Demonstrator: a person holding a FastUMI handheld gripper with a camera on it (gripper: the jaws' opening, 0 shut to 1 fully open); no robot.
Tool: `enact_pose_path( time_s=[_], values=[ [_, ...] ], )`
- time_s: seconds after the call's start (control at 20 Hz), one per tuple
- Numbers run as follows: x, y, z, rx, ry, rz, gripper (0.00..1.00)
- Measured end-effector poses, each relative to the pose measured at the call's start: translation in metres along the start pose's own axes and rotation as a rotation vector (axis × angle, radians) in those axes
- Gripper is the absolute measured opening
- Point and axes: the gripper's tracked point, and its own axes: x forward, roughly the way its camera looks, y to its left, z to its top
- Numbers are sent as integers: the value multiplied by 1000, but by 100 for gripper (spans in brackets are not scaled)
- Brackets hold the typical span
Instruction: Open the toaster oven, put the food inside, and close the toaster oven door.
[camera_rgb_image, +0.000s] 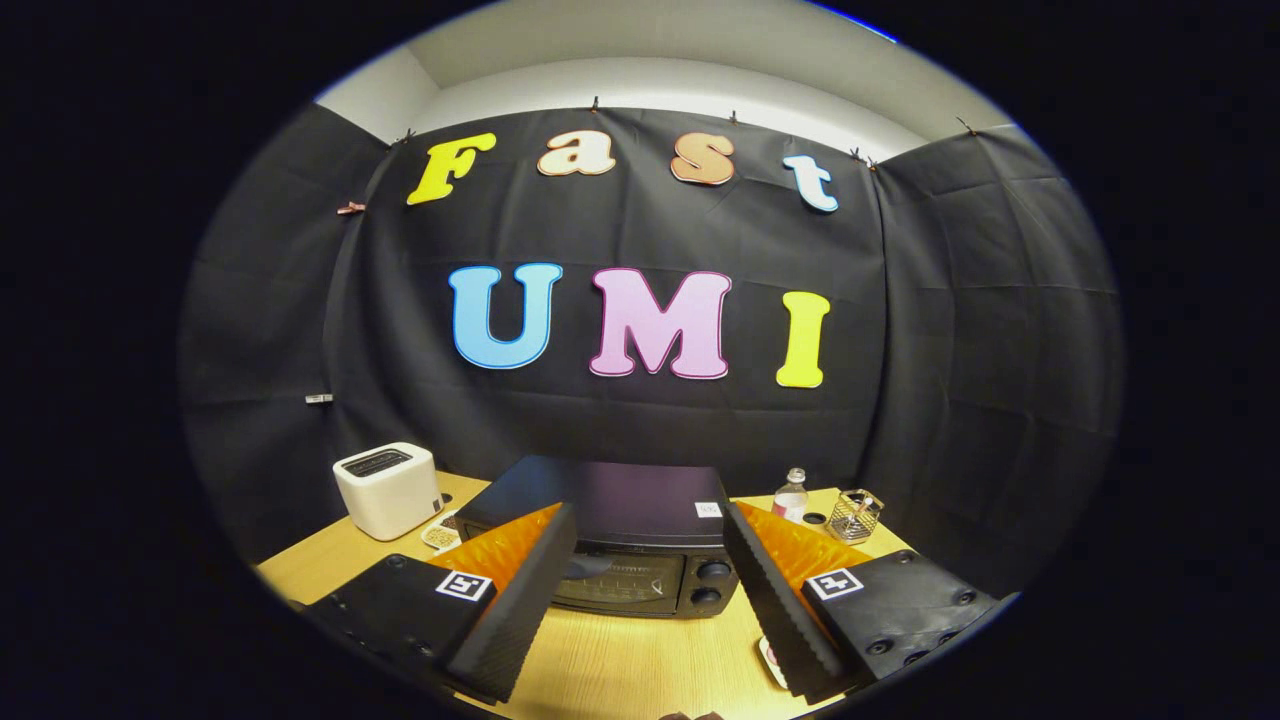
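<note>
- Sitting on the wooden table (620, 660) just beyond the fingers, the black toaster oven (620, 545) has its glass door closed and two knobs on its right side.
- Gripper (650, 590) fingers spread wide, holding nothing.
- White toaster (388, 490) stands left of the oven.
- Small bottle (792, 497) and wire basket (855, 515) stand to the right; the basket's contents are unclear.

White toaster (388, 489), bottle (791, 497), wire basket (855, 515) on table (620, 660).

Black toaster oven (640, 550) ahead of my claw (648, 610), white toaster (388, 490) beside it, pale wood-grain tabletop (640, 665), clear bottle (792, 497) with pink label, wire-mesh cup (855, 516) glinting metallic.
</note>
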Motion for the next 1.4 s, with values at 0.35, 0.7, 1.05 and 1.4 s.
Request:
enact_pose_path(
  time_s=[0.35,0.7,1.05,1.4],
  values=[
    [13,15,1,16,12,13,98],
    [46,43,-22,47,69,29,98],
    [92,60,-46,23,94,3,98],
    [123,79,-99,23,191,-8,98]
  ],
)
